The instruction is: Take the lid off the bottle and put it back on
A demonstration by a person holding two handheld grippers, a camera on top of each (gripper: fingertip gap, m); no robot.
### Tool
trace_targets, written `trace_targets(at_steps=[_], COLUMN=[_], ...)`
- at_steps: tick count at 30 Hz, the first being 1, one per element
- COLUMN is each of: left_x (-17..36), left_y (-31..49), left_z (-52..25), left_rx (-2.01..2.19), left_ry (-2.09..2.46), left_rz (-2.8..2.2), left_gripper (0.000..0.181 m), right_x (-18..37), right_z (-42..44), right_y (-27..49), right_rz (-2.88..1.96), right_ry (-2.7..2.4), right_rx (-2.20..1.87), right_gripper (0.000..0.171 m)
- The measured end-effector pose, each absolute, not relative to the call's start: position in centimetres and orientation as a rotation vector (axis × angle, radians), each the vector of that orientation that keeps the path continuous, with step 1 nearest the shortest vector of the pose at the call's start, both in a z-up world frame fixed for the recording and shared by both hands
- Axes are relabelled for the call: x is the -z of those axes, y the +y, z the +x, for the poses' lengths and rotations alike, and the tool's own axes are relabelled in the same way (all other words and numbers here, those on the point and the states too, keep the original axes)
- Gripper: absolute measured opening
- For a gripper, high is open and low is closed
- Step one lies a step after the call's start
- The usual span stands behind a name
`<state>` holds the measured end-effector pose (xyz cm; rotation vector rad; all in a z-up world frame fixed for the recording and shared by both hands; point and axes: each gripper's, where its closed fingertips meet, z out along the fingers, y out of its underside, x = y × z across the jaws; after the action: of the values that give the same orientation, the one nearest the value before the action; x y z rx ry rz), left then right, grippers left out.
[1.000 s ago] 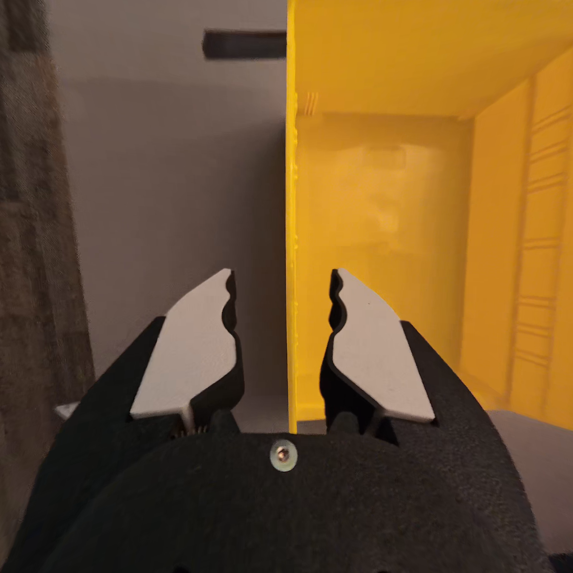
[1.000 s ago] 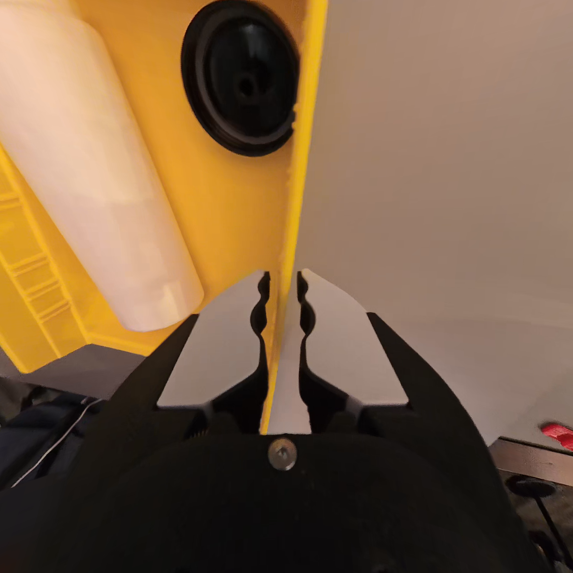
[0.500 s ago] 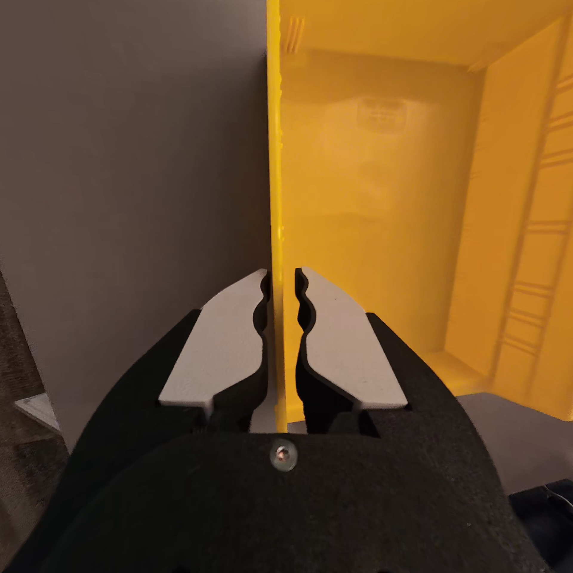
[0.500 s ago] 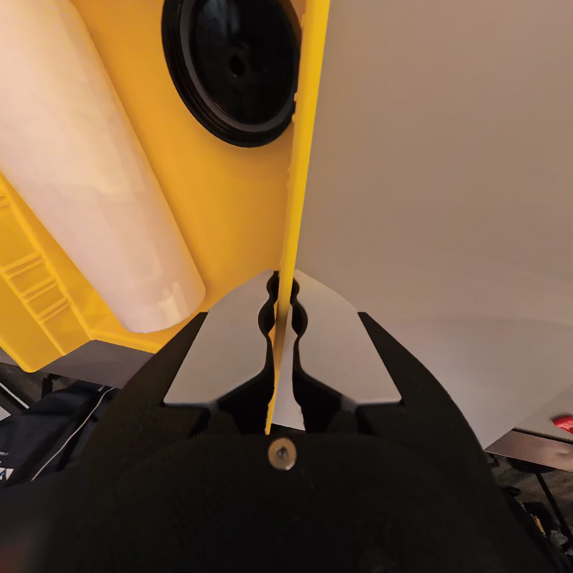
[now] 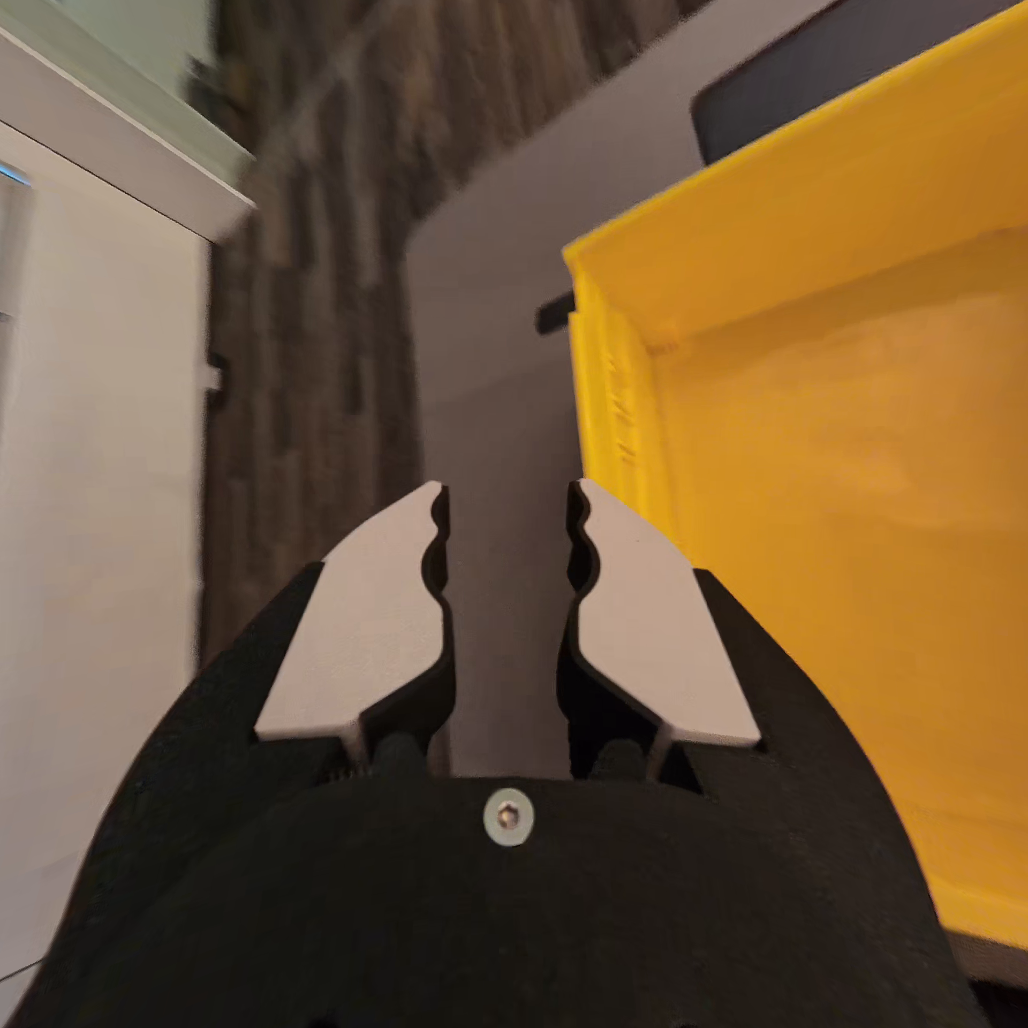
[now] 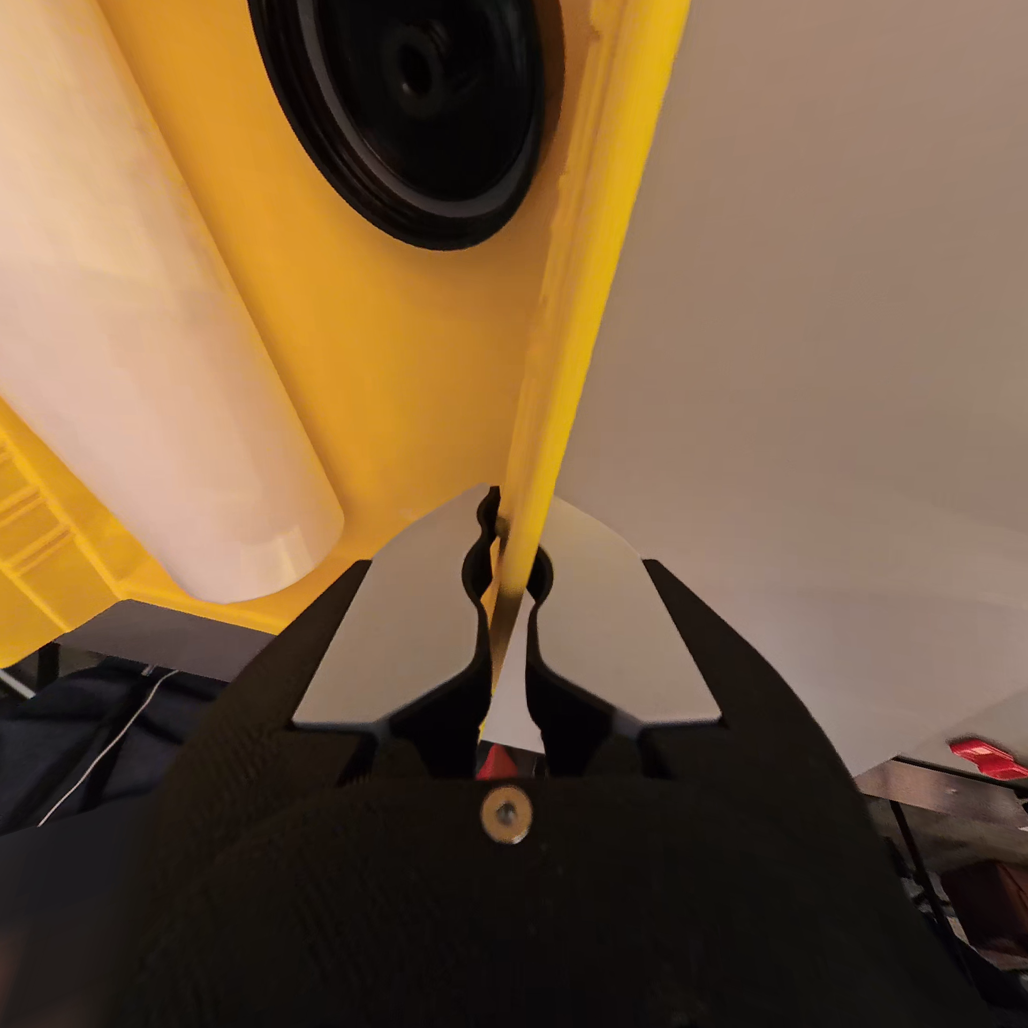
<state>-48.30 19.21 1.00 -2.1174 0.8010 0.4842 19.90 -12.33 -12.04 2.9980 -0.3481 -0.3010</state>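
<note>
My left gripper [image 5: 506, 495] is off the bin [image 5: 834, 500]: its fingers stand apart with nothing between them, only grey table [image 5: 489, 389] showing through the gap. It points along the table just beside the bin's outer wall, the right finger [image 5: 639, 612] overlapping the yellow side in the view. I cannot tell whether it touches. The left view is blurred. Beyond the table edge I see a dark patterned floor [image 5: 311, 334] and a white cabinet [image 5: 100, 445] on the left.

My right gripper [image 6: 514, 503] is pinched nearly closed on the thin edge of the bin wall [image 6: 584, 278]. The wall runs up between the two fingers, one finger inside the bin and one outside over the table [image 6: 806, 334]. The grip sits low on the wall, near the bin's corner.

Contents, from the right view: the bottle [image 6: 139, 334] lies on its side in the bin, a pale, white cylinder, its flat end towards my gripper and close to the left finger. The lid [image 6: 411, 111], black and round with ribbed rings, lies apart from it, right against the wall I hold and farther along it. So the lid is off the bottle. The part of the bin the left view shows holds nothing visible.

A red item [image 6: 984, 756] sits below the table edge at the right.
</note>
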Motion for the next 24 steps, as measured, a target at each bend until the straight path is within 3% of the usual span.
trace_targets(at_steps=[7,14,24], left_x=[-4.0,-4.3,-4.0], left_y=[16.8,15.3,15.7], left_z=[-44.6,-38.9,-38.9], left_rx=[-0.982,-1.103,-1.06], left_ry=[1.035,1.18,1.172], left_rz=[-1.88,-1.7,-1.713], left_gripper=[0.032,0.03,0.03], right_x=[12.7,12.8,13.6], right_z=[19.5,19.4,18.4], right_y=[-12.2,-12.3,-12.6], right_rz=[2.971,2.966,2.895], right_ry=[-0.321,-0.341,-0.304], right_rx=[0.344,0.348,0.347], right_gripper=[0.007,0.008,0.007])
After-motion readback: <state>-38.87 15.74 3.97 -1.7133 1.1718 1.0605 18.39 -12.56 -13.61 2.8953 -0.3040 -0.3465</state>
